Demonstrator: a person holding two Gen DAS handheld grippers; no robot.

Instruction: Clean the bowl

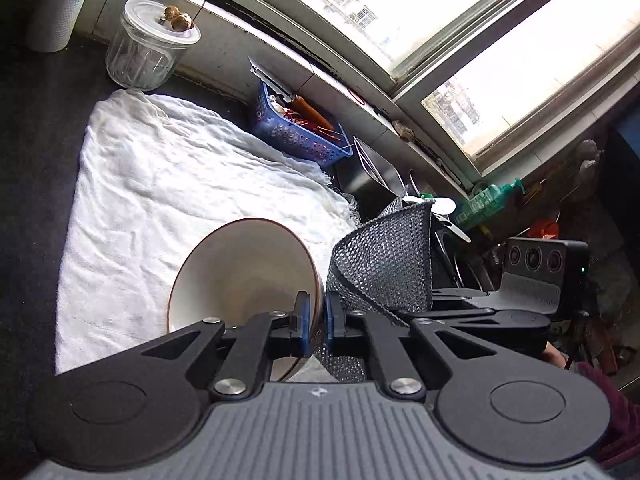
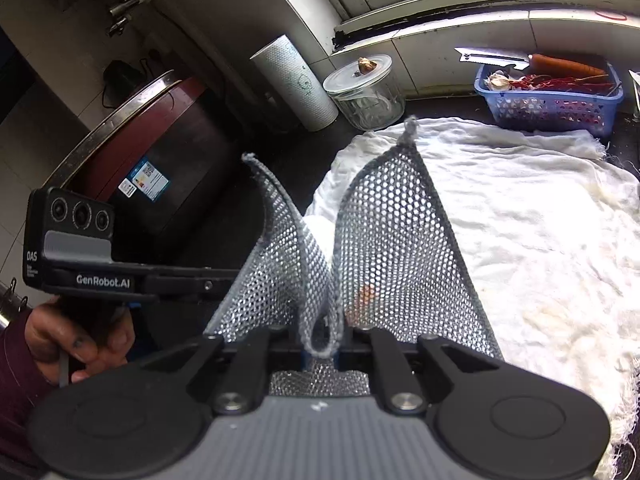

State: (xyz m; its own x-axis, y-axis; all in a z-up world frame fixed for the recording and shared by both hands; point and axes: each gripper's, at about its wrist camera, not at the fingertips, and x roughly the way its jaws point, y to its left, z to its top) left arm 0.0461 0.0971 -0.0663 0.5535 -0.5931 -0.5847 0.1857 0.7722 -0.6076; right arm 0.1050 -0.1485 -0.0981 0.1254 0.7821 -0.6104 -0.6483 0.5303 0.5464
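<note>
A white bowl (image 1: 244, 276) with a brown rim is held tilted above the white towel (image 1: 160, 184). My left gripper (image 1: 318, 322) is shut on the bowl's rim, one pad inside and one outside. A grey mesh dishcloth (image 1: 384, 264) hangs just right of the bowl, touching its outer side. My right gripper (image 2: 322, 344) is shut on the folded dishcloth (image 2: 384, 240), whose two flaps stand up in front of the camera. The bowl is hidden behind the cloth in the right wrist view.
A glass jar (image 1: 148, 44) and a paper roll (image 2: 292, 80) stand at the back. A blue basket (image 1: 296, 128) with a knife and carrot sits by the window sill. A sink with dishes (image 1: 448, 240) and a green soap bottle (image 1: 488, 198) lie right. A red cooker (image 2: 152, 160) stands left.
</note>
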